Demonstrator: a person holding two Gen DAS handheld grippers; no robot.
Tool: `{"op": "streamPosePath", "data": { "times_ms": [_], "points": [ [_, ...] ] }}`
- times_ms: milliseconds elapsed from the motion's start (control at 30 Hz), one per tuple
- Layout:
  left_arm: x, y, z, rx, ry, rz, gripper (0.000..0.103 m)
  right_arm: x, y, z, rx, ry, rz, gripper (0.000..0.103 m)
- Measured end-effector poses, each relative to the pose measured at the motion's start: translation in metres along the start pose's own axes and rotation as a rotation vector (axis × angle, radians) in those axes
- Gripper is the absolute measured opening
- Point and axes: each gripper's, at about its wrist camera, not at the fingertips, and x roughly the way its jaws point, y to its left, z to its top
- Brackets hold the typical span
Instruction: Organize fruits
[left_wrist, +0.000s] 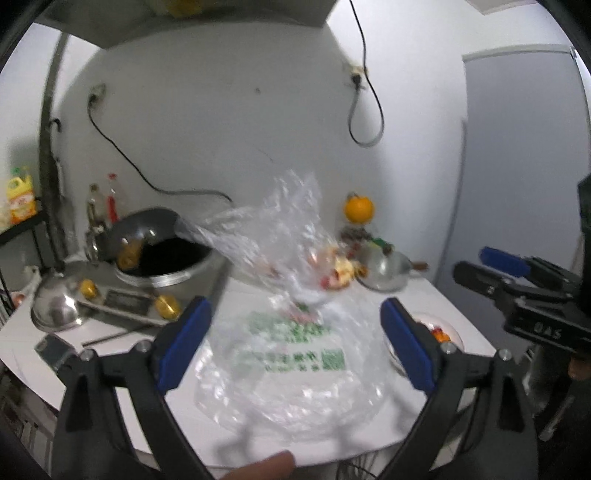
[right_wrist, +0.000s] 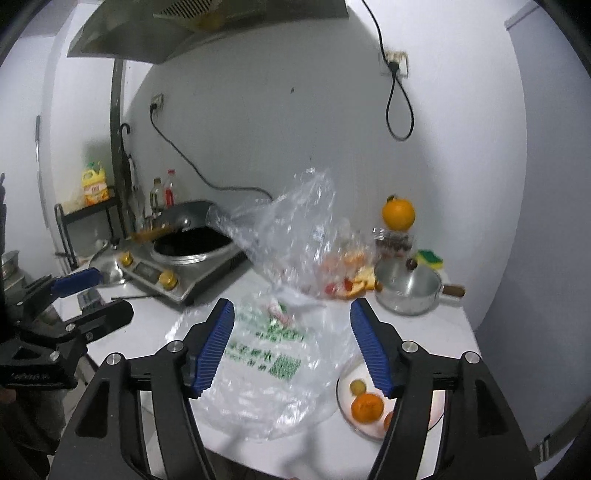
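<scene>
Fruits (right_wrist: 365, 406) are seen gathered on a glass plate (right_wrist: 341, 384) at the white table's (right_wrist: 424, 325) near edge, apparently tipped from the clear plastic bag (right_wrist: 266, 362) lying crumpled beside it. Left tool (left_wrist: 295, 347) and right tool (right_wrist: 291, 347) are held wide, gripping nothing.

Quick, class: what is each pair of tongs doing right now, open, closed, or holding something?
Left tongs: open, holding nothing; the clear plastic bag lies beyond them on the table.
Right tongs: open, holding nothing; same bag ahead.
</scene>
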Motion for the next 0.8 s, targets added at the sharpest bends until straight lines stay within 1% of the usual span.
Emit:
{"op": "streamPosePath", "data": {
  "times_ms": [133, 300, 400, 500, 800],
  "points": [
    [-0.009, 0.002, 0.020, 0.008, -0.075, 0.012, 0.094, -0.010, 0.001, 0.016, -0.007, -0.040, -0.014, 0.069],
    [-0.014, -0.004, 0.038, 0.019, -0.135, 0.009, 0.098, -0.019, -0.003, 0.031, -0.010, -0.071, -0.034, 0.069],
    [-0.018, -0.009, 0.046, 0.019, -0.165, 0.008, 0.099, -0.020, -0.006, 0.035, -0.014, -0.078, -0.046, 0.069],
    [-0.021, -0.013, 0.048, 0.022, -0.171, 0.004, 0.100, -0.022, -0.007, 0.036, -0.015, -0.084, -0.049, 0.069],
    [-0.017, -0.017, 0.050, 0.024, -0.156, -0.001, 0.100, -0.022, -0.008, 0.034, -0.013, -0.082, -0.047, 0.069]
  ]
}}
